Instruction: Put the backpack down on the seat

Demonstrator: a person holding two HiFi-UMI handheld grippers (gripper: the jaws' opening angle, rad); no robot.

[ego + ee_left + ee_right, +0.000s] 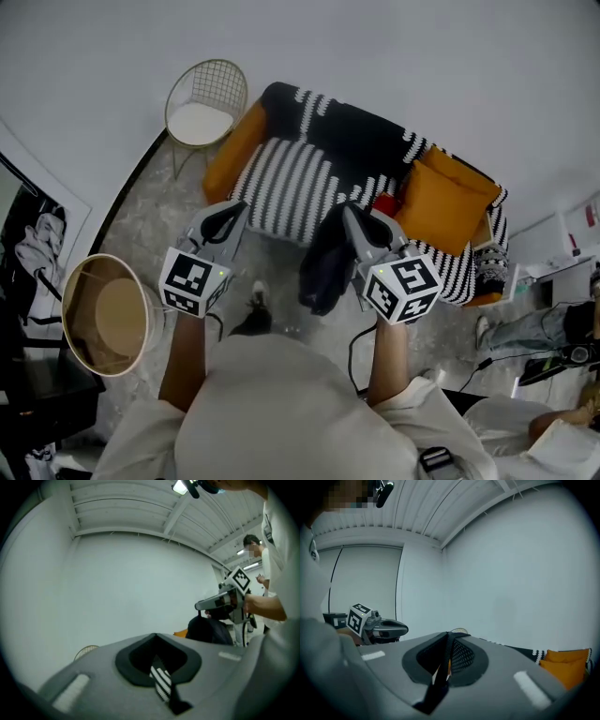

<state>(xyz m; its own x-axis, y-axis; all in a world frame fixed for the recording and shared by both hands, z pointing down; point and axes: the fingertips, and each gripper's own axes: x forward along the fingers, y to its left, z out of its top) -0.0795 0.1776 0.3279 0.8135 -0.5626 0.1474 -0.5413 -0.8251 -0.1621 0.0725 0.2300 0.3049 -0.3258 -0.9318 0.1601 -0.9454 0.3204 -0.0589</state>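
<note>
A dark backpack (322, 267) hangs by its top strap from my right gripper (352, 217), which is shut on that strap, in front of the sofa's front edge. The black-and-white striped sofa seat (281, 183) lies just beyond and to the left of the bag. The left gripper view shows the backpack (209, 630) dangling under the right gripper (202, 605). In the right gripper view the dark strap (436, 686) runs between the closed jaws. My left gripper (237, 210) is shut and holds nothing, level with the right one and over the seat's front left corner.
Orange cushions (442, 208) fill the sofa's right end, with a red item (384, 202) beside them. A wire chair (202, 114) stands at the back left. A round lampshade (101, 315) is at my left. A person's legs (525, 328) and cables are on the right.
</note>
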